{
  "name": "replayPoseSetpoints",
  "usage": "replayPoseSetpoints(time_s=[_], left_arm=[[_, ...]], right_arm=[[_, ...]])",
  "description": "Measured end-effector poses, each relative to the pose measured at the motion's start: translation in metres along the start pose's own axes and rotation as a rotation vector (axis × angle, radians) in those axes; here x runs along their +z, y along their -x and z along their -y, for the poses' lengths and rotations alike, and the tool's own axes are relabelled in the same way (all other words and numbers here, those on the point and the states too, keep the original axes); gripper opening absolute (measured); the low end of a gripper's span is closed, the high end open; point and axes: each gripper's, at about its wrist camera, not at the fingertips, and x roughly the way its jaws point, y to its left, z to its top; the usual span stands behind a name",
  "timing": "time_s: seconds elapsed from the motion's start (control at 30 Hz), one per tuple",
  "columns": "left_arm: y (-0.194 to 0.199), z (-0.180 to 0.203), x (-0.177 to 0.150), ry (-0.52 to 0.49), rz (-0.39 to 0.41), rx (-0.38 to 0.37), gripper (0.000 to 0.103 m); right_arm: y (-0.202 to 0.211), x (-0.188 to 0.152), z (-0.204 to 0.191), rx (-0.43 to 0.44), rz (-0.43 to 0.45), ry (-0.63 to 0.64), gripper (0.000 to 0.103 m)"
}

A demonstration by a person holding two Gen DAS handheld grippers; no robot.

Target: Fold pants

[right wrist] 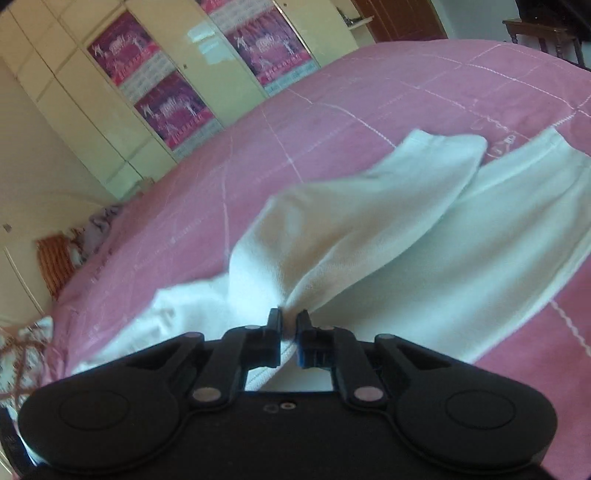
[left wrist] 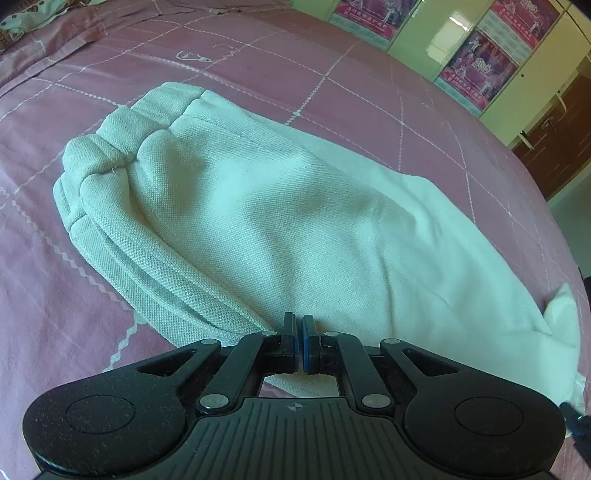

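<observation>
White pants [left wrist: 266, 206] lie on a pink bedspread [left wrist: 332, 74], with the gathered waistband [left wrist: 122, 147] at the far left in the left wrist view. My left gripper [left wrist: 299, 325] is shut over the near edge of the pants; I cannot tell if cloth is pinched. In the right wrist view the two legs of the pants [right wrist: 480, 229] stretch away to the right. My right gripper [right wrist: 290, 321] is shut on a fold of the nearer leg [right wrist: 351, 225] and lifts it off the bed.
The bedspread [right wrist: 369, 96] has white stitched grid lines. Cream wardrobe doors with pink posters [right wrist: 170, 107] stand beyond the bed. Pillows and bundled cloth [right wrist: 59, 258] lie at the left end. A dark wooden table [right wrist: 546, 33] stands at the far right.
</observation>
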Motion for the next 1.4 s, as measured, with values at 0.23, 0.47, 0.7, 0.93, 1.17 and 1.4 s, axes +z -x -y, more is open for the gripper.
replayPoseSetpoints(time_s=[0.23,0.47,0.7,0.93,1.17,1.4], left_arm=[[0.013,0.021,0.005,-0.041,0.031,0.021,0.006],[0.007,0.069,-0.011,-0.118,-0.021,-0.062,0.006],[-0.01,0.074,-0.038,-0.098,-0.059,-0.039,0.006],[-0.01,0.076,-0.039,-0.115,-0.063,-0.025,0.006],[-0.013,0.079,-0.036,-0.125,-0.062,-0.029,0.006],[-0.011,0.081,-0.037,-0.126,-0.061,-0.02,0.006]], right_arm=[[-0.028,-0.013,0.016,-0.058,-0.171,0.02,0.027],[-0.007,0.017,0.052,-0.079,-0.093,-0.076,0.039],[-0.042,0.065,0.096,-0.179,-0.044,-0.179,0.026],[-0.051,0.08,0.09,-0.182,0.035,-0.128,0.004],[0.044,0.057,0.089,-0.21,0.175,0.015,0.004],[0.034,0.025,0.144,-0.238,0.061,-0.13,0.03]])
